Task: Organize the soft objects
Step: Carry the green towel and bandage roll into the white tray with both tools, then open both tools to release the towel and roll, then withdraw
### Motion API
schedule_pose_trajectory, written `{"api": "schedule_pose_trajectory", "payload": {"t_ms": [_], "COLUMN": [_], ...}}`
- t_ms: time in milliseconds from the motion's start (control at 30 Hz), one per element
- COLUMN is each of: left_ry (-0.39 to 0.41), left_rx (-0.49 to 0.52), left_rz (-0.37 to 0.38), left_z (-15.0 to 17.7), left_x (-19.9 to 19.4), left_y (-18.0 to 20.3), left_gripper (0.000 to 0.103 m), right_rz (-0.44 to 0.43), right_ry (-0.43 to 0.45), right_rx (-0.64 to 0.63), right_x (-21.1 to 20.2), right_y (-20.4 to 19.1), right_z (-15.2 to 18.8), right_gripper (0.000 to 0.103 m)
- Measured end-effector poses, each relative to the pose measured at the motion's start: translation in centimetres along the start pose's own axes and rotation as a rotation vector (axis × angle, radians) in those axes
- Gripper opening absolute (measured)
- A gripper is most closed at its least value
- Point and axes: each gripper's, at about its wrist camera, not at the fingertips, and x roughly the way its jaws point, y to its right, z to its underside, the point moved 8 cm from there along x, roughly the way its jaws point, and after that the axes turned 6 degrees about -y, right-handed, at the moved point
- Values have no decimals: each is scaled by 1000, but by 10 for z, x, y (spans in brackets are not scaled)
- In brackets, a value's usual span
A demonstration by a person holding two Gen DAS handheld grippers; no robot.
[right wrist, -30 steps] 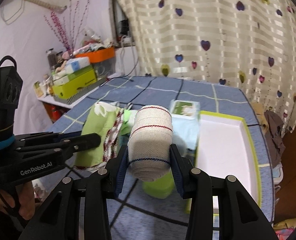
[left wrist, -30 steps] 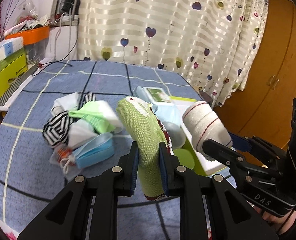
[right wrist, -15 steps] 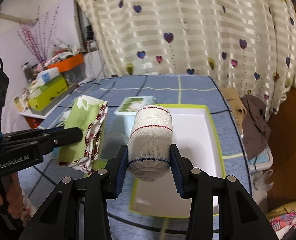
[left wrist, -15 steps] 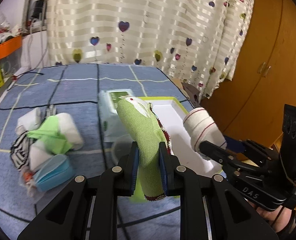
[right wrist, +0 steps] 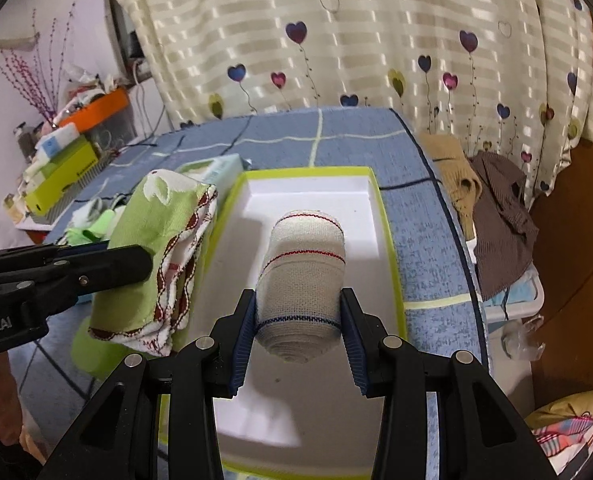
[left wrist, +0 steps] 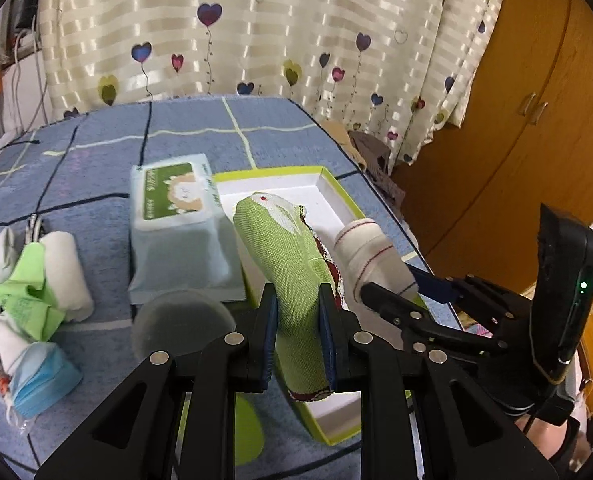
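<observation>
My left gripper (left wrist: 296, 312) is shut on a folded green cloth (left wrist: 292, 252) with red-and-white trim and holds it over the left edge of a white tray with a lime-green rim (left wrist: 328, 178). My right gripper (right wrist: 298, 320) is shut on a rolled beige bandage (right wrist: 302, 276) with red and blue stripes and holds it above the tray's white floor (right wrist: 308, 208). The green cloth (right wrist: 156, 248) also shows in the right wrist view, left of the bandage. The bandage (left wrist: 370, 248) shows in the left wrist view, right of the cloth.
A pack of wet wipes (left wrist: 176, 224) lies left of the tray. A pile of soft items (left wrist: 28, 300) with a blue face mask (left wrist: 40, 380) lies at the left on the blue checked tablecloth (left wrist: 96, 140). Clothes (right wrist: 492, 200) hang past the table's right edge. Boxes (right wrist: 60, 168) stand far left.
Both grippers have moved right with their loads, from over the pile and wipes to over the tray. The tray now sits directly beneath the bandage.
</observation>
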Motion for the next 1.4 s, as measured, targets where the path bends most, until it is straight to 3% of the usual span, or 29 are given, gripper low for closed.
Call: {"api": "schedule_pose_trajectory", "payload": {"t_ms": [433, 567, 700, 1000, 1400], "left_ry": [-74, -95, -110, -38, 66], "left_rx": [7, 1, -5, 12, 40], "left_rz": [-21, -19, -18, -16, -18], "left_z": [-11, -12, -12, -16, -1], "left_x": [40, 51, 59, 37, -22], "left_y": [9, 10, 13, 12, 8], "left_gripper": [20, 20, 22, 23, 23], "right_rz": [18, 24, 34, 50, 54], "right_ry": [-34, -23, -20, 12, 82], "right_rx": [19, 28, 34, 33, 17], "right_x": [31, 26, 19, -2, -50], "right_y": [26, 31, 36, 30, -5], "right_z": [-8, -8, -6, -7, -4], "right_gripper": [42, 51, 52, 58, 59]}}
